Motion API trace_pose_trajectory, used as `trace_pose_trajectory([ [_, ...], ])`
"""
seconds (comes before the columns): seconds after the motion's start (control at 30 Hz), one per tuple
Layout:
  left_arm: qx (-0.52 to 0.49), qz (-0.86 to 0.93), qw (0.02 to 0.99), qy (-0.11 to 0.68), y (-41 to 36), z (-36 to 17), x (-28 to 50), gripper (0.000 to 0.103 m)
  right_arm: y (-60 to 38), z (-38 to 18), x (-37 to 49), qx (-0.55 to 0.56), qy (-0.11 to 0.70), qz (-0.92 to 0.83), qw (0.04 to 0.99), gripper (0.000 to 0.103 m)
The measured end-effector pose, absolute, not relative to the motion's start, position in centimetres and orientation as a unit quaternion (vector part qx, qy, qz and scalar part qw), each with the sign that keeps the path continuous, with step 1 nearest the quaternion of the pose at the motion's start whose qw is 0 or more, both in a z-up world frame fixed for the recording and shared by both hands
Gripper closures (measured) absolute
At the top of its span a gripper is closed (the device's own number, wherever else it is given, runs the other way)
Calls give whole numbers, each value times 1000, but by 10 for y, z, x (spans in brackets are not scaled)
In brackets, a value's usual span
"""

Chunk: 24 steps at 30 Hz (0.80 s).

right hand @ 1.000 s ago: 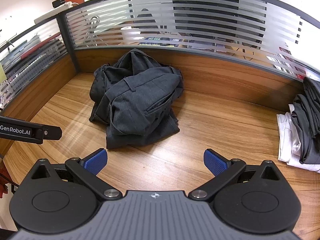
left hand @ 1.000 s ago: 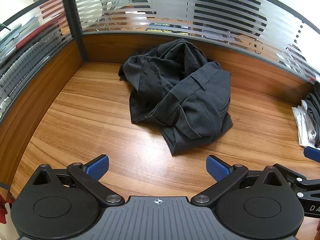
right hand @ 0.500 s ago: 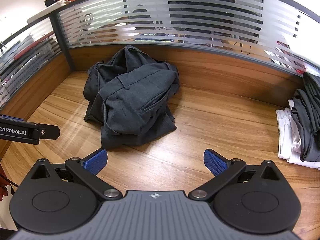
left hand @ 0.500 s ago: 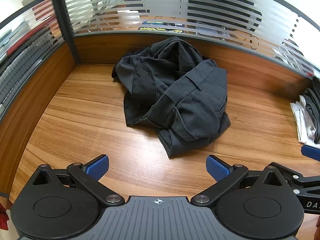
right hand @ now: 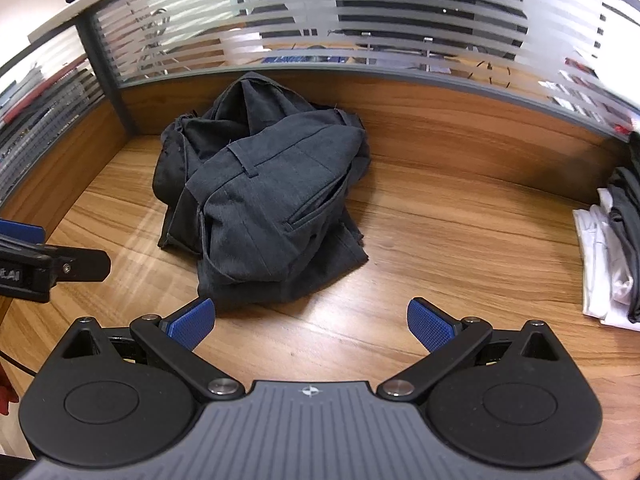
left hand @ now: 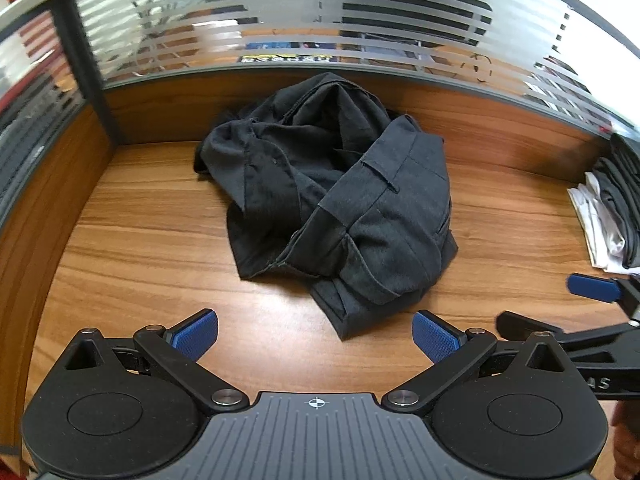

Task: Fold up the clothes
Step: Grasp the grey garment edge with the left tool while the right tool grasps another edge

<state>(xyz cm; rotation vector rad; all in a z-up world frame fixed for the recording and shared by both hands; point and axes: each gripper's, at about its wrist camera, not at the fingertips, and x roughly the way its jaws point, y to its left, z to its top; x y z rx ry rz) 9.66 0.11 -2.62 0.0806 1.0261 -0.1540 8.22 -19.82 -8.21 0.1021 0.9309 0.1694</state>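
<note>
Crumpled dark grey trousers (left hand: pixel 340 208) lay ahead of both wide-open, empty grippers, left (left hand: pixel 316 338) and right (right hand: pixel 312 322); right looked nearer.

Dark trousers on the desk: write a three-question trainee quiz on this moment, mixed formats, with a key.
1. True or false: the left gripper is shut on the dark trousers.
2. The stack of folded clothes lies toward which side of the desk? A) the right B) the left C) under the trousers
3. Fill in: the right gripper is ____, holding nothing.

Key: 1 false; 2 A; 3 open
</note>
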Motion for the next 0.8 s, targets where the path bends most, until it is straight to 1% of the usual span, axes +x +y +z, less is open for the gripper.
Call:
trace_pose_trajectory([
  [0.4, 85, -172, 858, 477, -20, -55, 174, 0, -189, -126, 138, 45, 474, 76, 876, 0],
  [0.8, 135, -269, 826, 476, -61, -94, 223, 0, -217, -157, 154, 54, 510, 53, 857, 0],
])
